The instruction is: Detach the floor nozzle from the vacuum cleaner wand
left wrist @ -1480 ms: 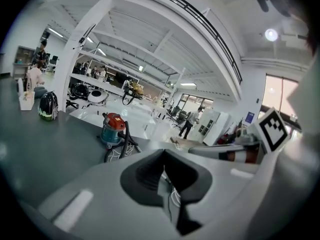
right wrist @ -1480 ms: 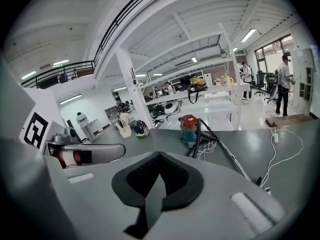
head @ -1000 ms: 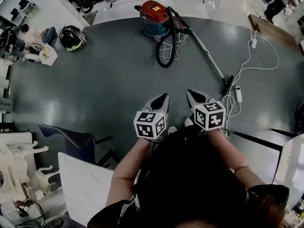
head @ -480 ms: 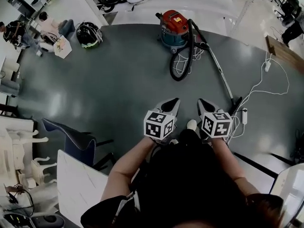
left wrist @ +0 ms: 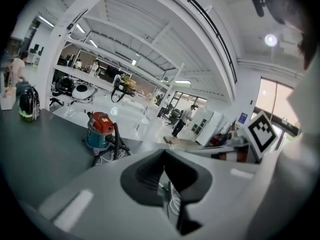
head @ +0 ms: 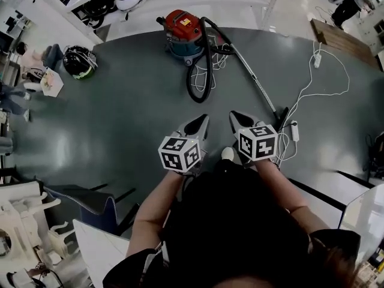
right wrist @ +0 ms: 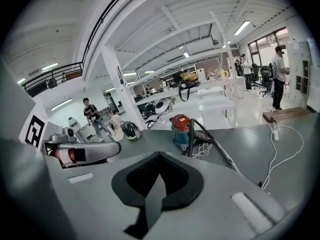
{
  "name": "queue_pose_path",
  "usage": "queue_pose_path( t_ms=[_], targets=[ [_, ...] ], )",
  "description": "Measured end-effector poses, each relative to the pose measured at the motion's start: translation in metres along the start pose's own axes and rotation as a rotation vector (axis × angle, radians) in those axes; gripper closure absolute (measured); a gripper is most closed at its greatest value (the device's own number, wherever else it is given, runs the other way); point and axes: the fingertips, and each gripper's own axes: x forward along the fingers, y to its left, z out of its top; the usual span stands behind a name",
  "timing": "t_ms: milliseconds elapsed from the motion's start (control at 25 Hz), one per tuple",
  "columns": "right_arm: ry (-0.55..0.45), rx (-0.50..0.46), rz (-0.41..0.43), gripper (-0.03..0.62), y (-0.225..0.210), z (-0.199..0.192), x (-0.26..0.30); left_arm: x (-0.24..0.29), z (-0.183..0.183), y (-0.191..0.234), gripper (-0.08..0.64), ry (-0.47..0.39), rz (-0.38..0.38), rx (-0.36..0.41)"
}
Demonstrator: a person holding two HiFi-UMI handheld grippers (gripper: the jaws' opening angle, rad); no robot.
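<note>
Across the grey floor the vacuum cleaner stood well ahead of you, its wand slanting back your way. The approach seemed the step in hand; it called for spreading the fingers early, one gripper to steady the wand, the other to work the joint. The floor nozzle lay near the right gripper, off to its right, untouched, and farther from the left gripper. Both pairs of fingers were pressed together, empty.

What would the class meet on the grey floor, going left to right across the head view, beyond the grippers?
black-and-green bag → red vacuum canister → wand → floor nozzle → wooden board
</note>
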Motion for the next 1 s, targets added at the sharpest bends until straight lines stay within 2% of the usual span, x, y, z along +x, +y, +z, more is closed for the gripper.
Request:
queue_pose_path(
  t_ms=[160, 280, 520, 600, 720, 760, 1000],
  targets=[
    [-0.012, 0.022, 0.006, 0.595, -0.029, 0.016, 0.014, 0.032, 0.020, -0.006, 0.549, -0.024, -0.047, 0.018],
    [0.002, 0.030, 0.013, 0.594, -0.055, 0.026, 0.021, 0.060, 0.039, -0.011, 0.549, -0.051, -0.075, -0.047],
    [0.016, 0.033, 0.006, 0.594, -0.097, 0.044, 0.038, 0.115, 0.049, -0.004, 0.549, 0.022, -0.032, -0.049],
    [0.020, 0.033, -0.002, 0.595, -0.109, 0.050, 0.046, 0.130, 0.055, 0.000, 0.549, 0.021, -0.038, -0.098],
    [0.014, 0.039, -0.019, 0.594, -0.125, 0.059, 0.057, 0.148, 0.066, 0.010, 0.549, 0.002, -0.058, -0.218],
    [0.008, 0.048, -0.026, 0.595, -0.130, 0.062, 0.060, 0.154, 0.069, 0.013, 0.549, -0.001, -0.058, -0.227],
    [-0.014, 0.107, -0.058, 0.594, -0.168, 0.085, 0.086, 0.205, 0.078, 0.037, 0.549, 0.066, -0.049, -0.152]
  ],
)
